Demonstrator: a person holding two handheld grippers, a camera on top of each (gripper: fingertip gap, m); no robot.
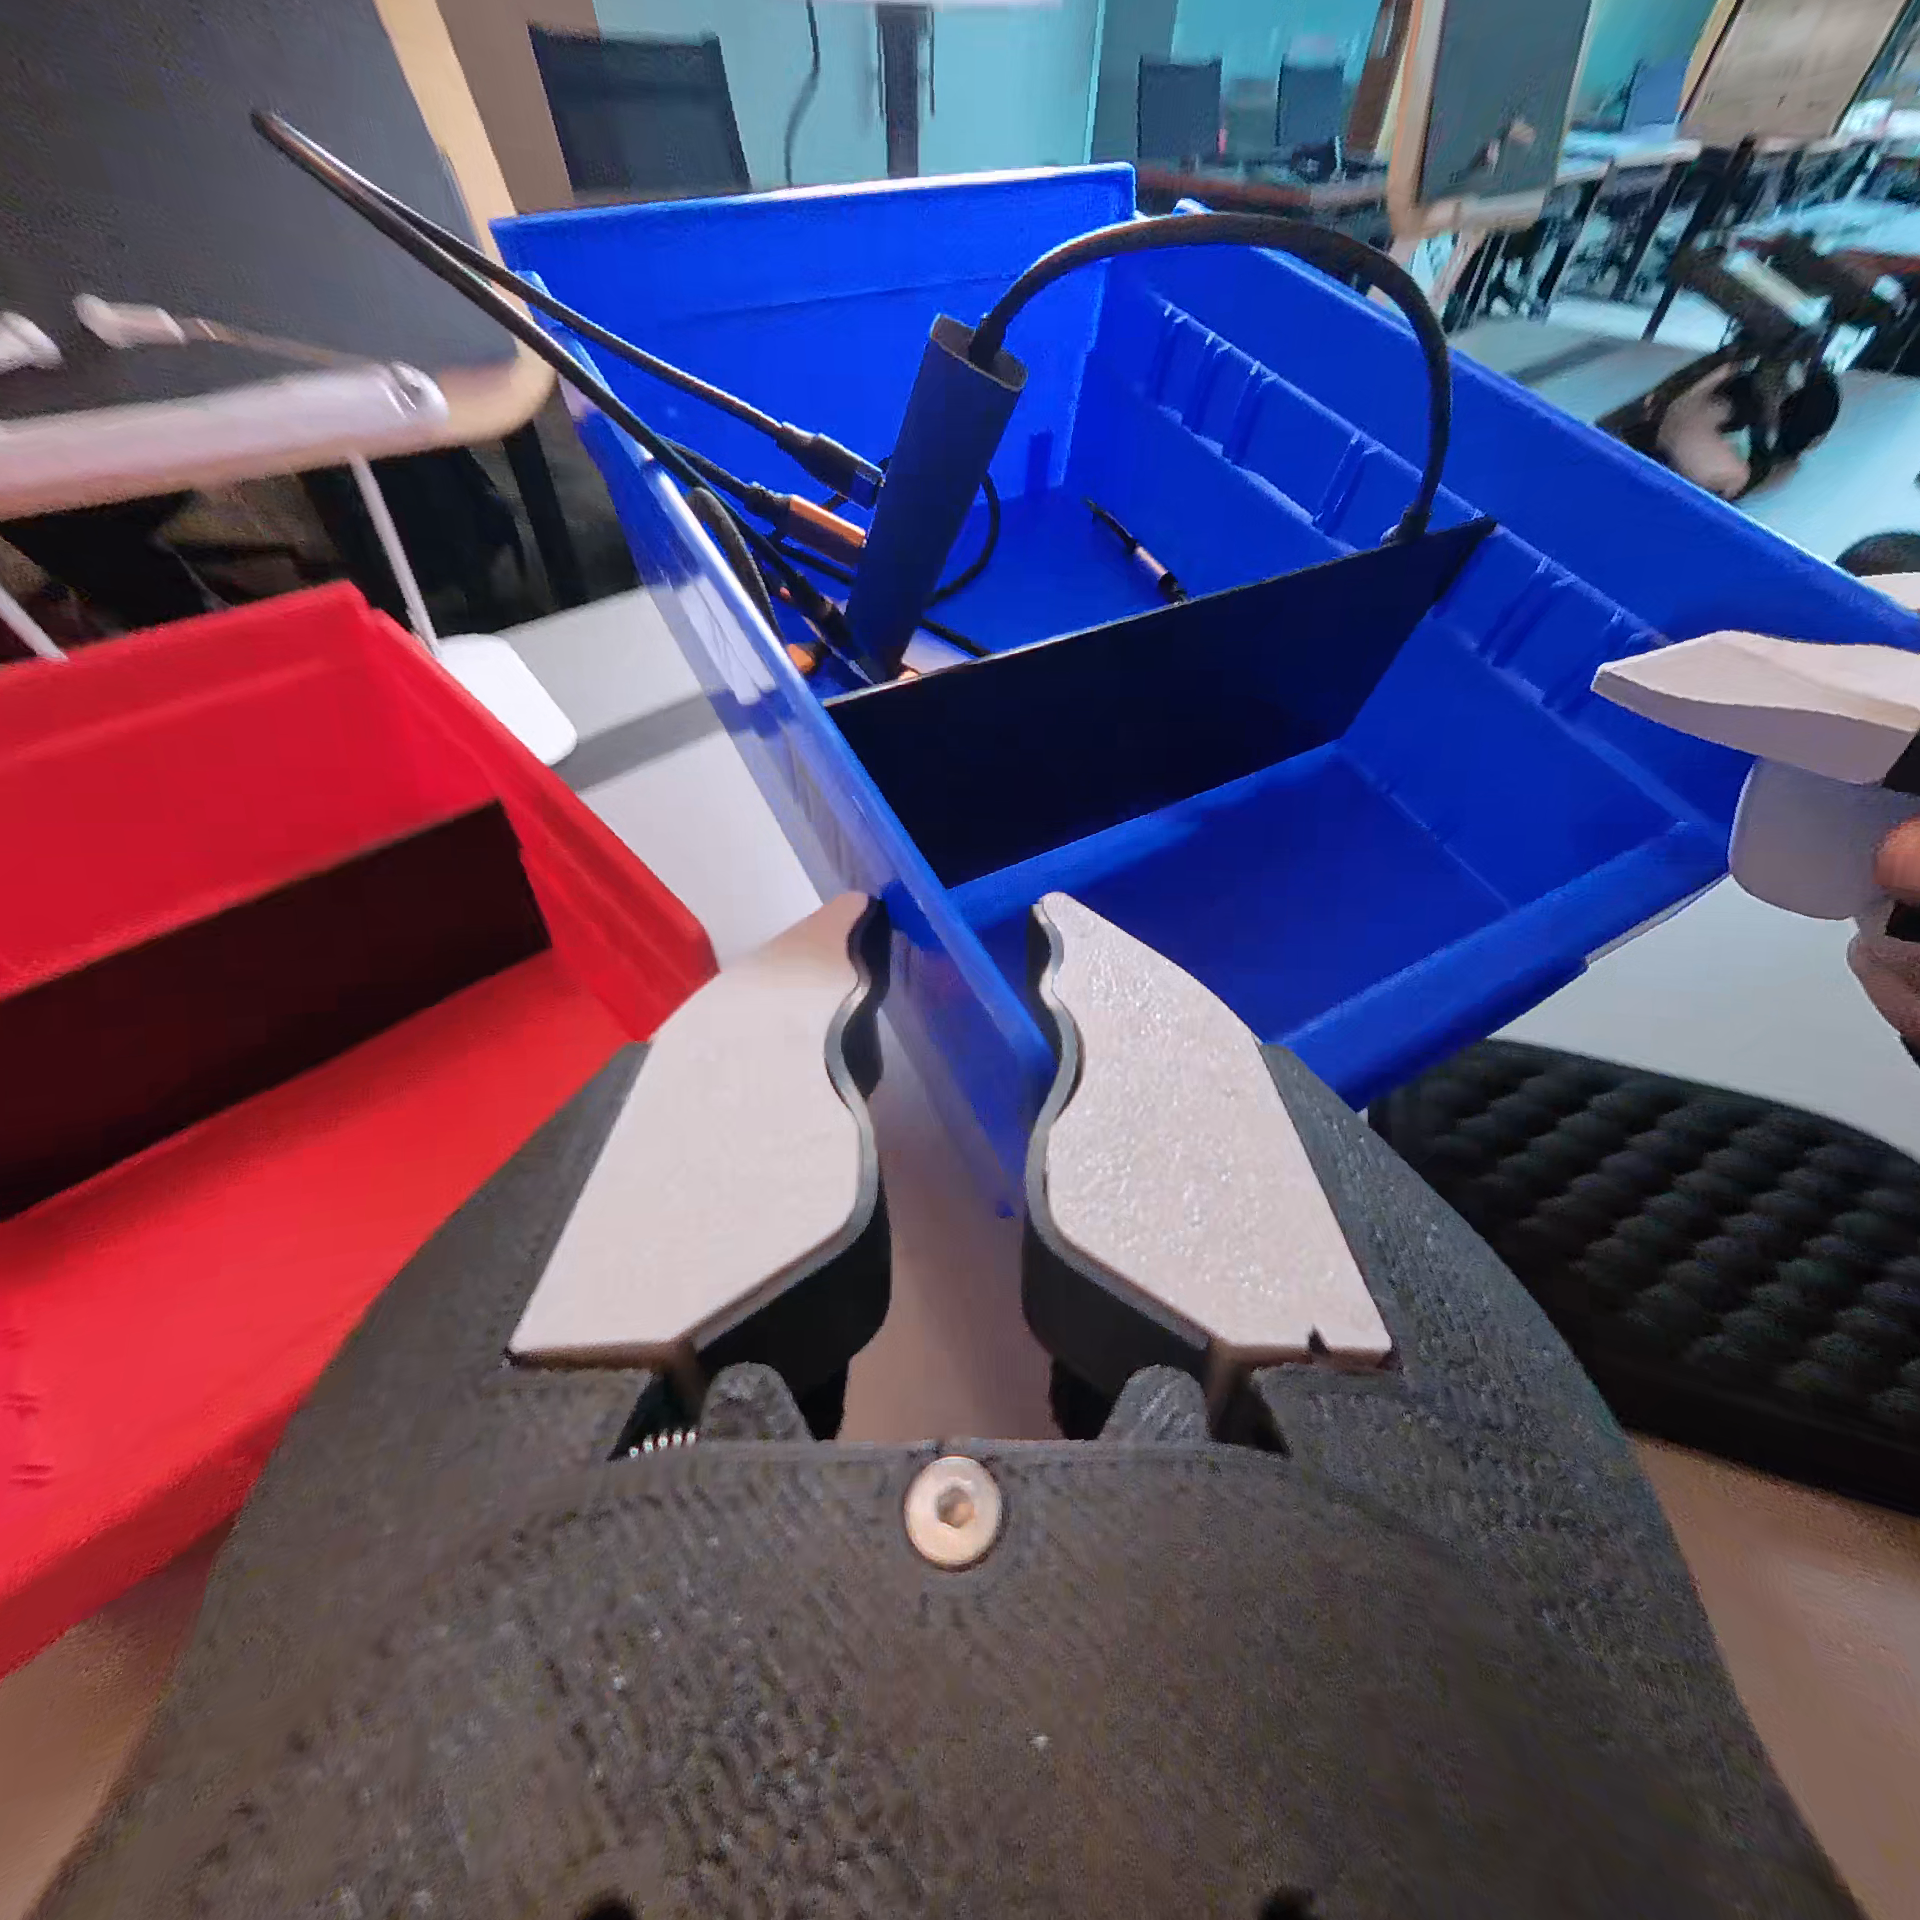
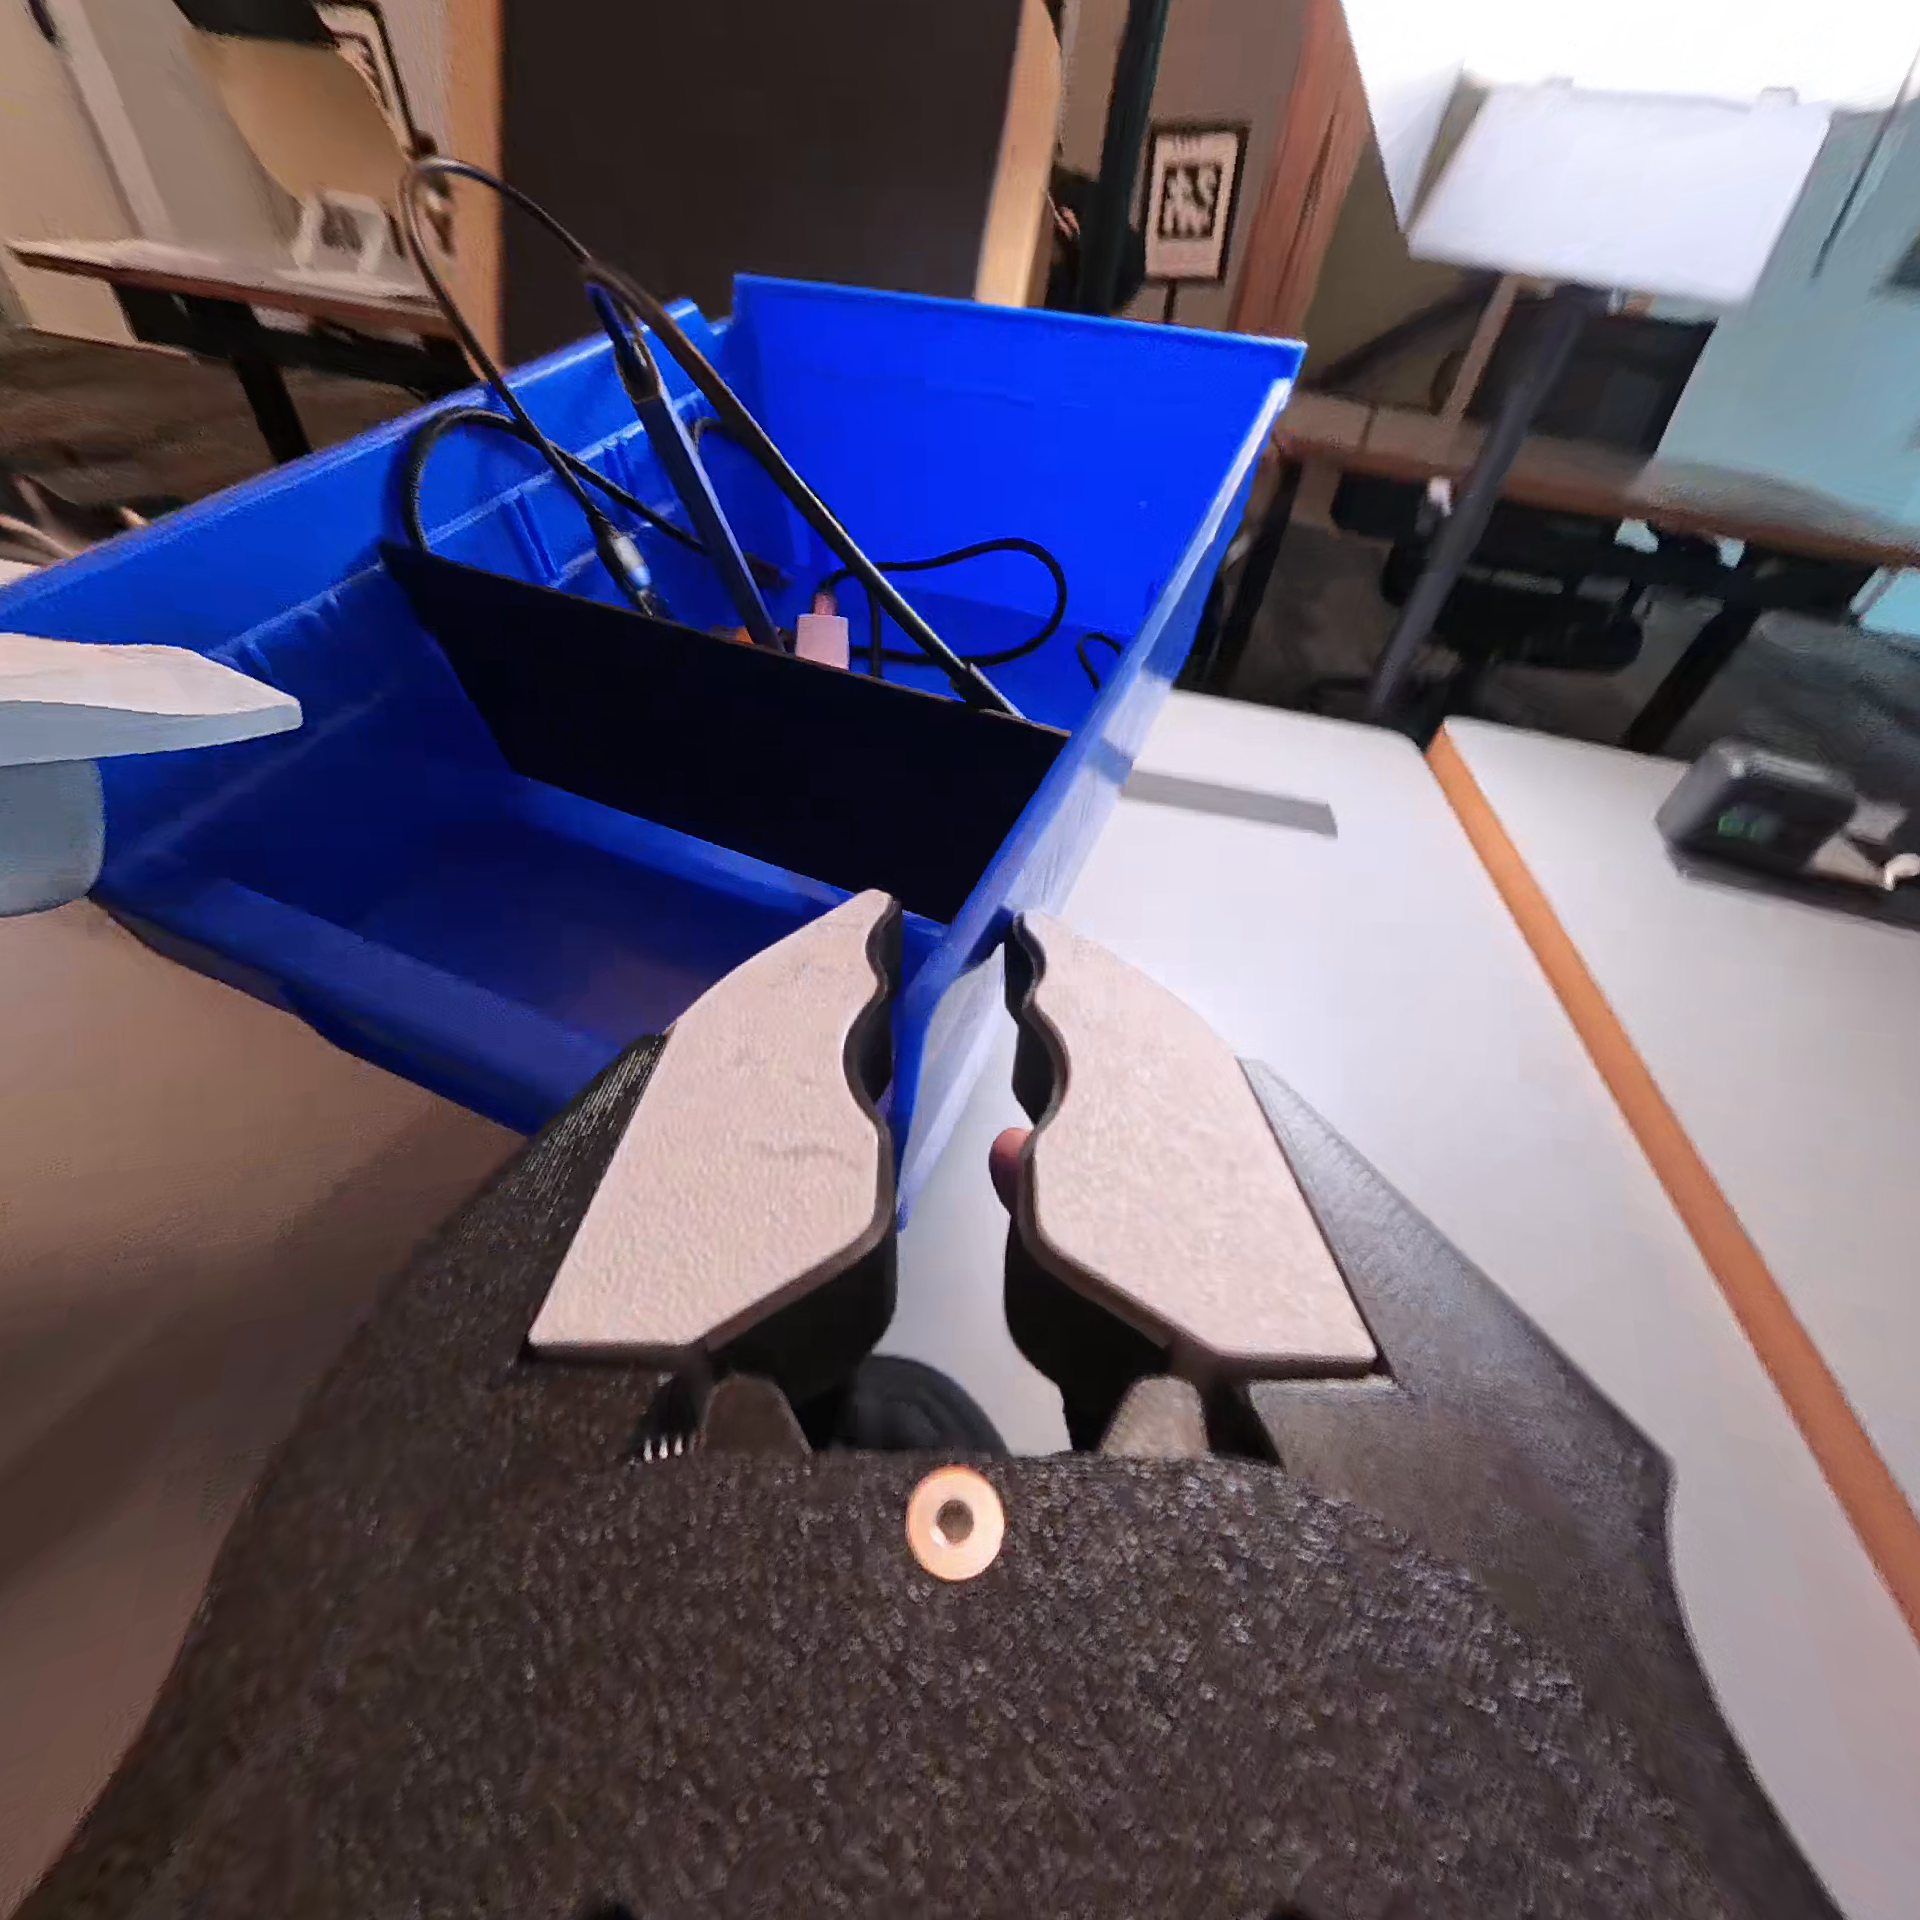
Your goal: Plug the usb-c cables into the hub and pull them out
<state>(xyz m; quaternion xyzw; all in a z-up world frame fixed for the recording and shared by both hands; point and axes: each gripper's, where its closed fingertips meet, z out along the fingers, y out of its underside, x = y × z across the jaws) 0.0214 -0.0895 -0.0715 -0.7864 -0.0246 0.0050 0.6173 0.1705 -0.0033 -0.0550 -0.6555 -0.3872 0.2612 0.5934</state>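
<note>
Both claws grip the blue bin (image 1: 1299, 914) by its side walls, near the front corners: the left claw (image 1: 951, 935) pinches the left wall, the right claw (image 2: 951, 956) pinches the right wall. The bin appears tilted and lifted off the table (image 2: 1299, 1039).

The hub (image 1: 935, 488), a slim dark bar, stands on end in the rear compartment behind the black divider (image 1: 1143, 717), leaning against the left wall. The usb-c cables (image 1: 810, 457) reach it from the side, tangled around its base; whether they are seated I cannot tell.

The hub is probably light, rigid and smooth, so it could slip; hold it across its flat faces at mid-length. The cables are limp; take each by its stiff connector shell, never the cord.
</note>
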